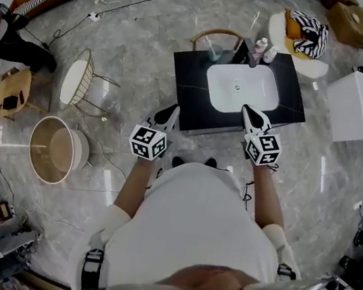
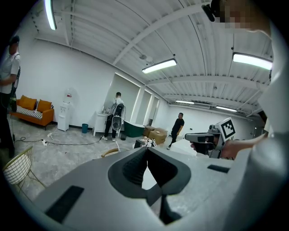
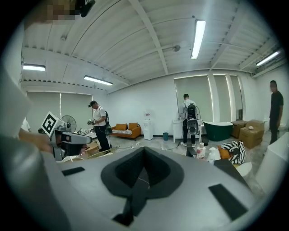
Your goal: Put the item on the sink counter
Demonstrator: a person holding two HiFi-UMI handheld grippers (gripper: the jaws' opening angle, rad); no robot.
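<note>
- Hovering near the counter [image 1: 191,81], left gripper [image 1: 168,113] and right gripper [image 1: 249,112] are both sitting pinched closed, empty.
- Bottles [image 1: 262,50] are standing at its far edge, maybe the item.

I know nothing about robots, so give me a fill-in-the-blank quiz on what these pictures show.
1. The basin is ____ in colour.
2. It sits in a counter that is ____ in colour.
3. The left gripper and right gripper both have their jaws ____, with nothing between them.
4. The bottles stand on the ____.

Missing words: white; black; shut; counter
</note>
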